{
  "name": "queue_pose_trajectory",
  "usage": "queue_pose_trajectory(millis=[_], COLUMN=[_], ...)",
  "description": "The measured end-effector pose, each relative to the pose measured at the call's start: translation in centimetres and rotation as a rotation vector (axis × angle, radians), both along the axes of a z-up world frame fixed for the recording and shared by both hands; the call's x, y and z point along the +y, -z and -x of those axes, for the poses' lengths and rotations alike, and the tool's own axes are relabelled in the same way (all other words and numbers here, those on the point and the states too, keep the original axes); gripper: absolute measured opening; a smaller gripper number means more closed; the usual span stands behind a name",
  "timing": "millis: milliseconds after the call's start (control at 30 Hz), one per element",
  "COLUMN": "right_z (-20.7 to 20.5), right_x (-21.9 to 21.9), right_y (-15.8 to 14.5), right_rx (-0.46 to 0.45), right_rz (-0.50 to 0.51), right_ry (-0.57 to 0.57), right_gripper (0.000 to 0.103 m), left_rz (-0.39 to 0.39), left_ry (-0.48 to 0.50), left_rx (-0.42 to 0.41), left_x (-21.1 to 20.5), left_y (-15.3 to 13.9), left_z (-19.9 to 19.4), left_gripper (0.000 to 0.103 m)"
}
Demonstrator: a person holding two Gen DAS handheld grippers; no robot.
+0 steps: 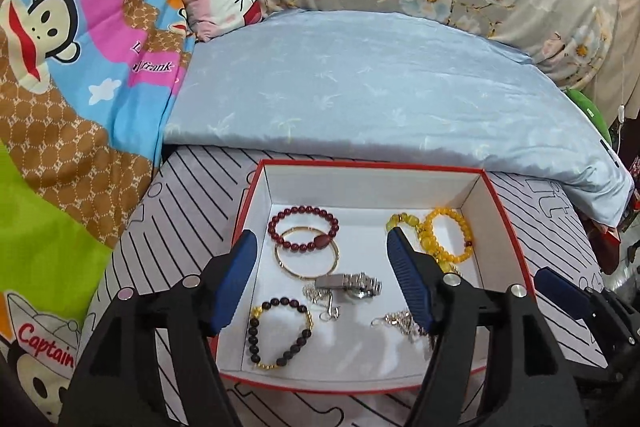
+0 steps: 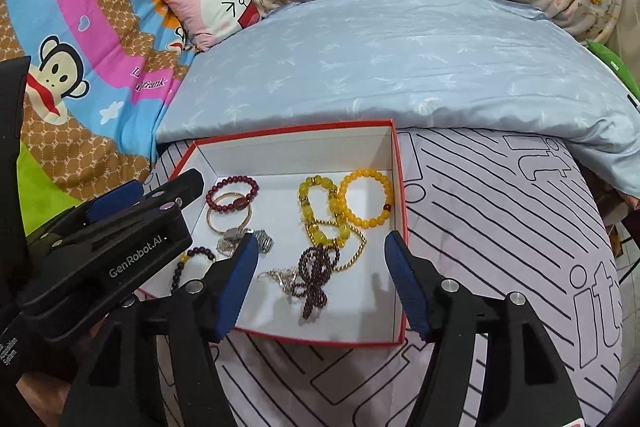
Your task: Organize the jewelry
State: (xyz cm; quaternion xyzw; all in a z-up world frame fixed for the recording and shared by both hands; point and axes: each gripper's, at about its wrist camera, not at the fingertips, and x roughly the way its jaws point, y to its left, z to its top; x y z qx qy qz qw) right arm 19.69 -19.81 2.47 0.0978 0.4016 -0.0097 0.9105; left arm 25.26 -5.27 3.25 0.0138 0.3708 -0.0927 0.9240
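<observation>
Both claws hung wide and empty over the box (image 1: 504, 211): the left claw (image 1: 320, 283) above its watch (image 1: 352, 283), the right claw (image 2: 320, 283) above its dark beads (image 2: 316, 279).

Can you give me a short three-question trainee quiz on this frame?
1. True or false: both grippers are open and hold nothing.
2. Which piece lies on top of the gold bangle? A) yellow bead bracelet B) dark red bead bracelet C) silver watch
3. Fill in: all the jewelry lies inside the ____ box with the white interior.

Key:
1. True. The left gripper and the right gripper both stand open above the box, nothing between the fingers.
2. B. The dark red bead bracelet overlaps the bangle; the yellow bead bracelet and silver watch lie elsewhere.
3. red
</observation>
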Motion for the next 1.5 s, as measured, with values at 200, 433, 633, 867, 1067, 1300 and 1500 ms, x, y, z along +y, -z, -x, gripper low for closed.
queue_pose_trajectory(millis=[200, 433, 633, 867, 1067, 1300, 1500], right_z=[1.4, 3.4, 5.3, 7.1, 8.9, 10.2, 11.1], right_x=[0.5, 0.5, -0.2, -0.1, 0.4, 0.7, 0.8], right_y=[0.1, -0.2, -0.6, -0.3, 0.1, 0.3, 0.2], right_rx=[0.009, -0.002, -0.014, -0.013, -0.017, -0.011, -0.016], right_rz=[0.02, 0.044, 0.046, 0.074, 0.123, 0.146, 0.147], right_ry=[0.011, 0.039, 0.074, 0.108, 0.127, 0.131, 0.134], right_gripper=[0.069, 0.075, 0.076, 0.082, 0.082, 0.082, 0.082], left_rz=[0.008, -0.004, -0.028, -0.057, -0.068, -0.079, -0.081], left_ry=[-0.007, -0.028, -0.045, -0.055, -0.058, -0.069, -0.076], left_rx=[0.01, 0.006, -0.001, 0.004, 0.023, 0.024, 0.02], left_x=[0.3, 1.0, 1.5, 1.6, 1.8, 1.9, 2.0], left_y=[0.1, -0.2, -0.1, 0.7, 1.5, 1.7, 1.6], left_z=[1.7, 3.6, 5.6, 7.6, 8.9, 10.3, 11.1], left_gripper=[0.067, 0.071, 0.077, 0.085, 0.088, 0.088, 0.088])
